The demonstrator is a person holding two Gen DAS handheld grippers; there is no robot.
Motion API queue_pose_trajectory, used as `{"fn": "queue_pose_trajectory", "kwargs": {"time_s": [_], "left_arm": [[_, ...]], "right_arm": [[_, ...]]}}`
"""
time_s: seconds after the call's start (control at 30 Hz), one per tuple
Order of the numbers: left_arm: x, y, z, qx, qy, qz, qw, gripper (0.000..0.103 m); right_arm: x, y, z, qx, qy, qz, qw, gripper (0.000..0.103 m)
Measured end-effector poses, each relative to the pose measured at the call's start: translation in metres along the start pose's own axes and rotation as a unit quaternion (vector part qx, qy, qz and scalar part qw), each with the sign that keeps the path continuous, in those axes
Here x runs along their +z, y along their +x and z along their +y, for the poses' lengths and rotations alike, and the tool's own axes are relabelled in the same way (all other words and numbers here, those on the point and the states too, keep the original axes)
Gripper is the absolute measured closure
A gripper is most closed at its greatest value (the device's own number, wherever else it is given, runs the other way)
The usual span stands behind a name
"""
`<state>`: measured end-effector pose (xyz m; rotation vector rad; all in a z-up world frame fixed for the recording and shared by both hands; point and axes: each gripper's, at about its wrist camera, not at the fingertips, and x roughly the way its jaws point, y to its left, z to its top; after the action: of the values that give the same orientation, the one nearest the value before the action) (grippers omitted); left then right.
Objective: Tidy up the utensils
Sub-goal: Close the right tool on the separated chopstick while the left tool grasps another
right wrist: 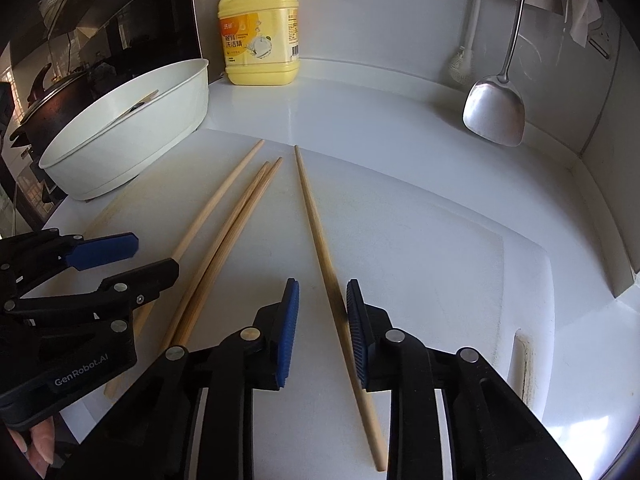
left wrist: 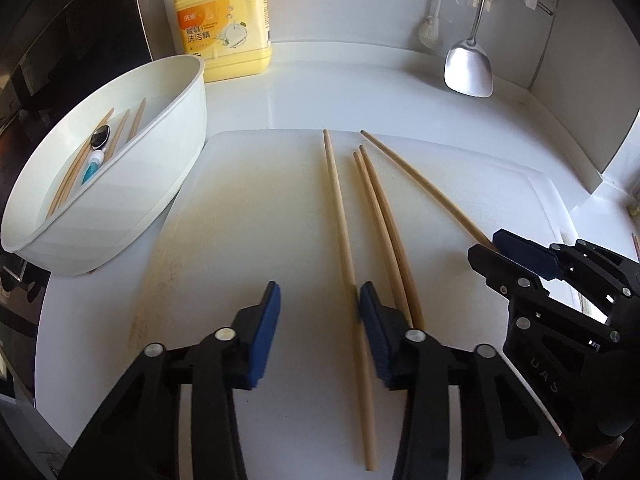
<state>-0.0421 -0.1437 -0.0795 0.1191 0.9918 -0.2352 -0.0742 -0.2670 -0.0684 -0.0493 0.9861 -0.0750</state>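
Note:
Several wooden chopsticks lie lengthwise on a white cutting board (left wrist: pixel 240 220). My left gripper (left wrist: pixel 320 286) is open low over the board. The leftmost chopstick (left wrist: pixel 340 220) runs between its jaws along the right pad, and the left pad stands clear of it. A pair of chopsticks (left wrist: pixel 380 220) lies just right of that gripper. My right gripper (right wrist: pixel 323 282) is open too. The rightmost chopstick (right wrist: pixel 316 232) lies between its jaws beside the right pad. A white oval tub (left wrist: pixel 120 200) at the left holds more chopsticks and a blue-handled spoon (left wrist: pixel 96 152).
A yellow detergent bottle (left wrist: pixel 224 28) stands behind the tub against the back wall. A metal spatula (left wrist: pixel 468 68) and a white brush (left wrist: pixel 430 28) hang at the back right. A dark pot (right wrist: pixel 48 108) sits left of the tub. A raised wall borders the counter's right side.

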Motion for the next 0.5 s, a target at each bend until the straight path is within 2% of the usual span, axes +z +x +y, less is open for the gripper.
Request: {"fn": "queue_pose_trajectory", "kwargs": {"time_s": [0.03,0.07,0.33,0.5], "left_arm": [[0.000,0.000,-0.002,-0.001,0.003,-0.001,1.0000,0.082],[0.000,-0.001,-0.003,-0.002,0.007,0.000,1.0000,0.094],[-0.001,-0.006,0.010,-0.013,-0.009,0.011,0.9998,0.096],[0.004,-0.030,0.019,-0.022,-0.018,0.006,0.9996,0.096]], "right_arm": [[0.001,0.000,0.001,-0.003,0.000,0.000,1.000,0.096],[0.002,0.001,0.002,-0.006,-0.001,0.001,1.000,0.096],[-0.003,-0.004,-0.001,0.018,0.046,0.000,0.999,0.097],[-0.005,-0.018,-0.004,0.034,0.079,-0.007,0.996,0.097]]}}
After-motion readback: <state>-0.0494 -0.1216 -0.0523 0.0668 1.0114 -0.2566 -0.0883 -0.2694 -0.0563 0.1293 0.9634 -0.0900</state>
